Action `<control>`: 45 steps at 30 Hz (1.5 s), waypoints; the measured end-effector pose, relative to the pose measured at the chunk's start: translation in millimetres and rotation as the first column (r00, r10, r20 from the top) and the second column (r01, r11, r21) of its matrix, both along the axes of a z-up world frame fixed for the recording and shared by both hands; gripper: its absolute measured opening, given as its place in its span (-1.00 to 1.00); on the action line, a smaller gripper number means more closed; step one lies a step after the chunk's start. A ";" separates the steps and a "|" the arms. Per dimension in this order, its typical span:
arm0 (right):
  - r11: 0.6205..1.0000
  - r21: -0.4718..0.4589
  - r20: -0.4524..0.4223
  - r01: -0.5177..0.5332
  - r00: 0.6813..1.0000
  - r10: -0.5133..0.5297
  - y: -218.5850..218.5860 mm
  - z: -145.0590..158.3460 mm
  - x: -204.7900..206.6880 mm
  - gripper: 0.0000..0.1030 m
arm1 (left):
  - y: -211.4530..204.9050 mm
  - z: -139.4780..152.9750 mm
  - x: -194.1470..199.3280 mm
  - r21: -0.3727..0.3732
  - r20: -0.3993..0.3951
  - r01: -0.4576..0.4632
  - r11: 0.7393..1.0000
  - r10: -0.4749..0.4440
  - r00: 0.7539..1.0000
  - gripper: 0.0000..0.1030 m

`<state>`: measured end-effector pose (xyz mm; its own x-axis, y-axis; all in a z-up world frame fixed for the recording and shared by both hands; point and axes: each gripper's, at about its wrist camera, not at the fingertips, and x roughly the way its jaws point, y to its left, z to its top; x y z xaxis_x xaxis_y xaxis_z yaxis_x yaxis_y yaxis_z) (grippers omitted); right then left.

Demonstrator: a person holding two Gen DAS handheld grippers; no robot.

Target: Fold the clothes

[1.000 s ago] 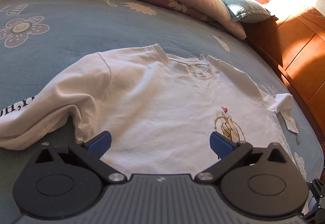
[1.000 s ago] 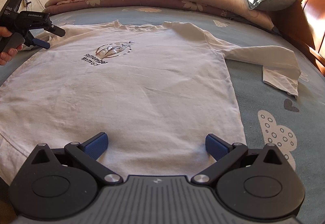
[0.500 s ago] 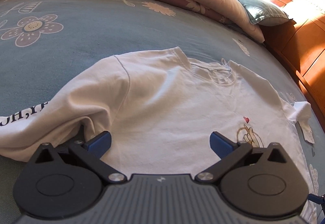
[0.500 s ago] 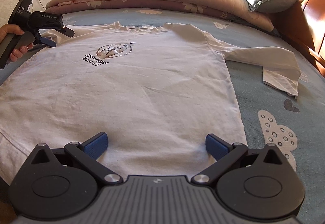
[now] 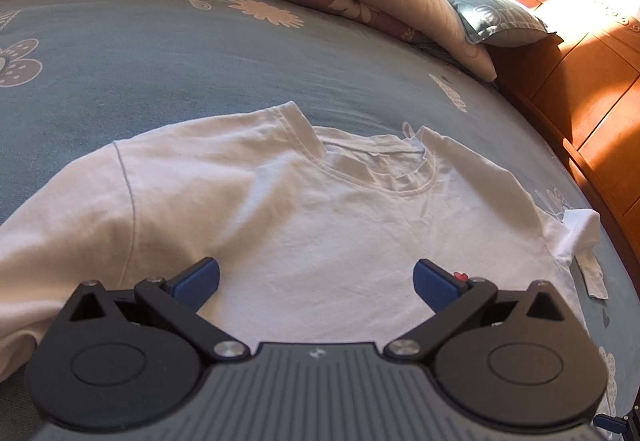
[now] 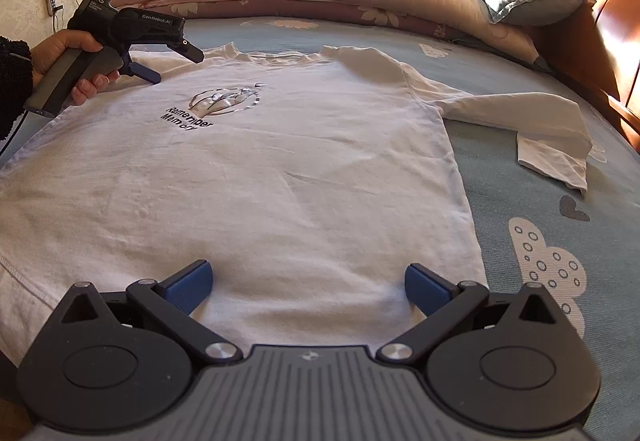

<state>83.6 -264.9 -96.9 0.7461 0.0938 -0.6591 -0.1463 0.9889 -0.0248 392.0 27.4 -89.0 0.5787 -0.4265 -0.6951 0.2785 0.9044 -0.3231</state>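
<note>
A white long-sleeved cotton shirt (image 6: 280,169) lies flat on the blue patterned bedsheet (image 6: 520,169); both the left gripper (image 5: 316,275) and the right gripper (image 6: 308,283) gape wide, seemingly hovering just above it

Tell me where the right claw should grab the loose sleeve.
Probably the cuff end of the sleeve, coming from the bed's right side. It lies doubled back on the blue sheet, clear of the shirt body, its edge exposed.
</note>
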 end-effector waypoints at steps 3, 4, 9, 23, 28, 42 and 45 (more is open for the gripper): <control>1.000 0.003 -0.001 0.001 1.000 -0.001 -0.4 -0.2 0.5 1.00 | 2.6 2.4 -2.1 0.089 -0.001 0.022 0.996 -0.022 1.000 0.99; 1.000 0.003 -0.003 0.002 1.000 -0.002 -0.4 -0.1 0.7 1.00 | 3.6 3.2 -3.1 0.129 -0.004 0.018 0.992 -0.018 1.000 0.99; 1.000 -0.003 -0.016 -0.002 1.000 0.002 -0.3 1.7 2.5 1.00 | 13.7 8.9 -13.9 0.172 -0.010 -0.025 0.985 0.027 1.000 0.99; 0.983 0.124 0.032 -0.138 0.990 0.135 -17.2 54.8 128.4 1.00 | -43.9 16.5 -75.8 0.140 -0.085 0.130 0.982 -0.119 0.989 0.99; 0.981 0.179 -0.081 -0.078 0.992 0.093 -23.9 12.8 171.7 1.00 | -49.7 9.0 -80.5 0.154 -0.073 0.133 0.979 -0.123 0.990 0.99; 0.980 0.199 -0.028 -0.013 0.999 0.019 -22.8 26.2 126.5 1.00 | -45.0 4.2 -88.0 0.142 -0.006 0.140 0.980 -0.141 0.990 0.99; 0.984 0.164 -0.040 -0.067 0.996 0.074 -1.9 21.2 124.9 1.00 | -43.9 3.3 -89.1 0.139 0.006 0.142 0.980 -0.144 0.990 0.99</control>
